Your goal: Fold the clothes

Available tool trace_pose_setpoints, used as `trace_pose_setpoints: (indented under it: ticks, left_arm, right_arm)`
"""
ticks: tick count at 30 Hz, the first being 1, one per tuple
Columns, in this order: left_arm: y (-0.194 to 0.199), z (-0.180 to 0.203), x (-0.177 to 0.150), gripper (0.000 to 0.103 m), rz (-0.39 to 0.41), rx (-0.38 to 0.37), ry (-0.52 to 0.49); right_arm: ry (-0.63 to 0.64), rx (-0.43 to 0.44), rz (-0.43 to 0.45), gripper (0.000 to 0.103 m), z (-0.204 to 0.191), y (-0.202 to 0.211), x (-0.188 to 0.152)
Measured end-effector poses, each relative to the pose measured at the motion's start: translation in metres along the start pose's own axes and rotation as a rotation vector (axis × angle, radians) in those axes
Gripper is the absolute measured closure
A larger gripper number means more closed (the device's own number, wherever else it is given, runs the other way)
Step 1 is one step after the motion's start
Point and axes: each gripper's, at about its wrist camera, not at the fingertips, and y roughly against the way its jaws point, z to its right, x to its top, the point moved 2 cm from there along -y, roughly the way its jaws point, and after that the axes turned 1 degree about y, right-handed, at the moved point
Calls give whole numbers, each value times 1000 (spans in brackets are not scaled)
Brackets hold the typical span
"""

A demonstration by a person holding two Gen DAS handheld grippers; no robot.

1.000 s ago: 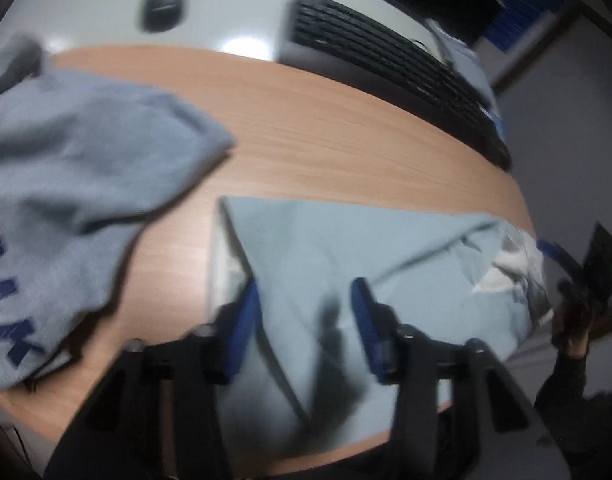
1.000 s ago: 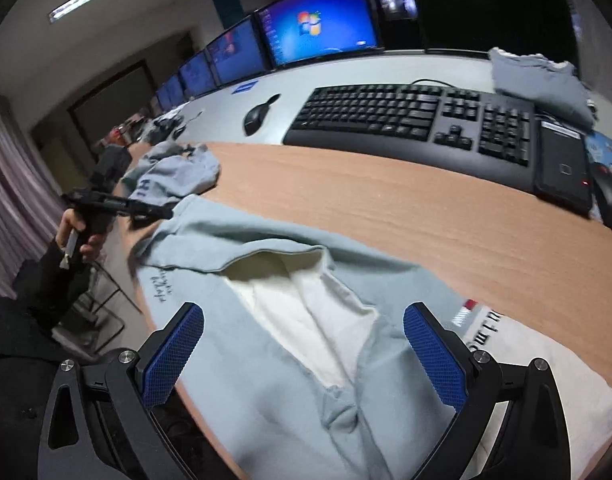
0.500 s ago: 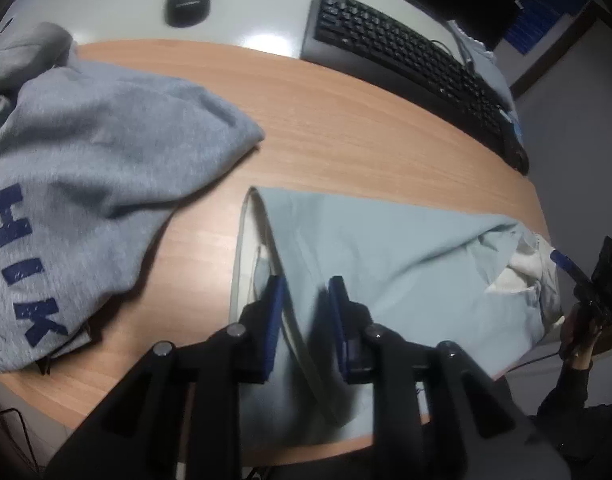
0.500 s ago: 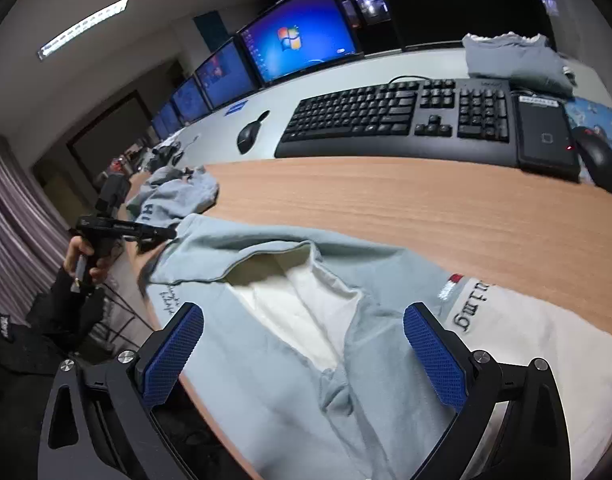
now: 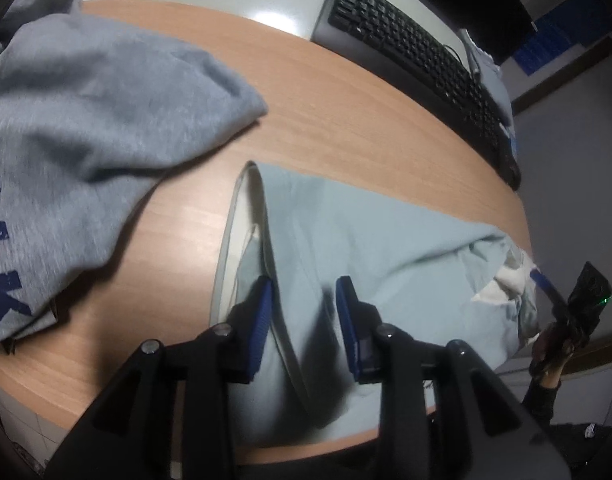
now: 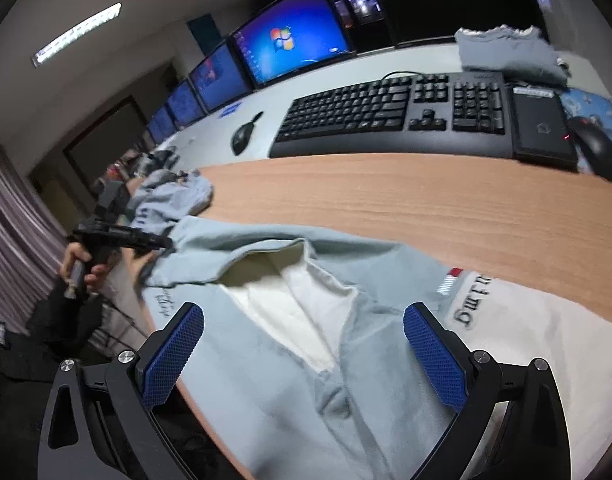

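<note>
Pale blue fabric of a sweatshirt point(image 5: 370, 240) is spread across the lower middle of the wooden table point(image 5: 346, 112) in the left wrist view, where its folded hem edge is straddled by the left hand-held gripper point(image 5: 303, 300), whose blue pads are set a little apart and not pressed shut on it. A grey sweatshirt point(image 5: 85, 128) is seen at the left. In the right wrist view, the right hand-held gripper point(image 6: 301, 332) is held wide apart over the cream-lined collar.
</note>
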Motion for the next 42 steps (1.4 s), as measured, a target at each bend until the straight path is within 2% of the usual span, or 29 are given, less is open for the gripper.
trace_pose_setpoints:
  ticks: [1, 3, 5, 15, 16, 18, 19, 21, 23, 24, 25, 26, 27, 28, 30, 33, 36, 37, 40, 42]
  left_arm:
    - [0, 2, 2, 78, 10, 4, -12]
    - [1, 6, 10, 99, 44, 54, -44]
    - [1, 11, 18, 99, 78, 104, -76]
    - [6, 34, 59, 100, 247, 354, -236]
    - [7, 35, 63, 101, 261, 391, -249]
    - [9, 28, 67, 101, 296, 530, -257]
    - [10, 25, 69, 101, 302, 542, -250]
    - [18, 15, 69, 101, 298, 531, -202]
    - [27, 24, 58, 101, 295, 453, -217]
    - [32, 29, 51, 94, 294, 416, -231]
    - [38, 36, 38, 94, 292, 385, -263]
    - [43, 44, 25, 89, 291, 363, -304]
    - [43, 54, 14, 73, 295, 370, -369]
    - [41, 66, 1, 50, 301, 387, -427]
    - [37, 82, -25, 30, 292, 425, -515]
    - [28, 86, -43, 32, 230, 364, -524]
    - [23, 82, -56, 31, 170, 272, -503]
    - [20, 80, -60, 27, 159, 263, -488]
    - [11, 72, -67, 27, 130, 284, -445]
    - [11, 65, -70, 27, 98, 255, -411]
  right_arm:
    - [3, -8, 11, 2, -1, 0, 0]
    - [16, 5, -6, 2, -3, -2, 0]
    - [29, -16, -17, 2, -4, -4, -2]
    - [13, -1, -37, 2, -2, -7, -6]
    - [13, 0, -33, 2, -2, -6, -6]
    - [3, -9, -29, 2, 1, -4, -6]
    - [-2, -14, -27, 2, 3, -2, -6]
    - [-13, -24, -23, 2, 6, 0, -7]
    - [-24, -34, -18, 2, 10, 3, -7]
    - [-29, -39, -16, 2, 11, 4, -7]
    - [5, -68, -20, 2, 6, 3, -6]
    - [47, -103, -25, 2, -1, 1, -6]
    - [101, -121, -29, 2, -10, -1, -5]
    - [165, -135, -36, 2, -22, -6, -3]
    - [265, -152, -54, 2, -42, -19, 3]
    - [430, -123, -79, 2, -80, -46, 13]
    - [569, -45, -122, 2, -121, -80, 26]
    - [622, -50, -139, 2, -135, -93, 29]
    - [773, -86, -183, 2, -172, -129, 42]
    - [824, -54, -237, 2, -189, -152, 50]
